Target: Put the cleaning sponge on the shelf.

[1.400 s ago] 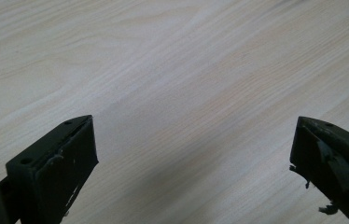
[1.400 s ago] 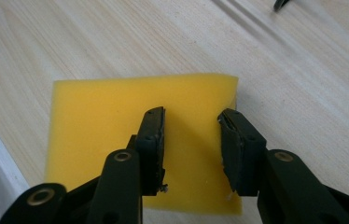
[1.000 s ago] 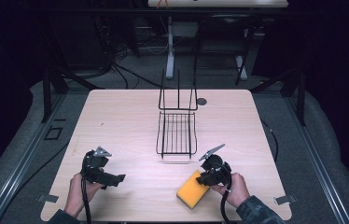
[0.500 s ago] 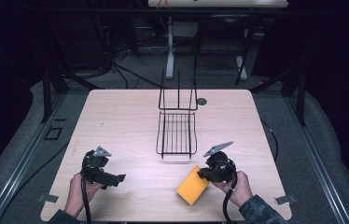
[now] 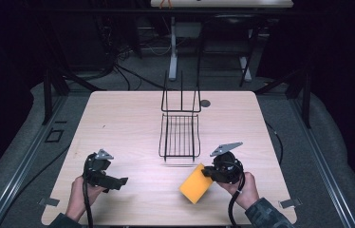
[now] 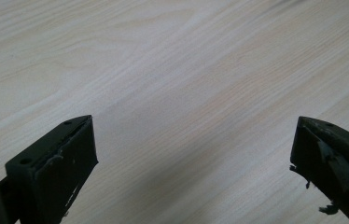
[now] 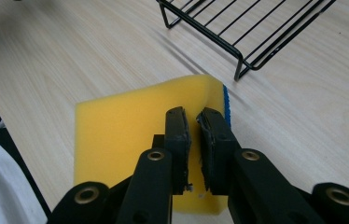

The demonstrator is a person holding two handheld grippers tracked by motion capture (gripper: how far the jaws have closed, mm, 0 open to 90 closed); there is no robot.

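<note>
The right gripper (image 5: 209, 172) has its fingers (image 7: 178, 135) squeezed on the yellow sponge (image 5: 196, 183), which has a blue side. They just finished closing on it. The sponge is tipped up near the front edge of the wooden surface (image 5: 128, 123). The black wire rack (image 5: 180, 135) sits close behind the sponge, in the middle. The left gripper (image 5: 118, 181) has its fingers (image 6: 60, 161) wide apart with nothing inside. There is lots of bare room around it. No words can be read.
</note>
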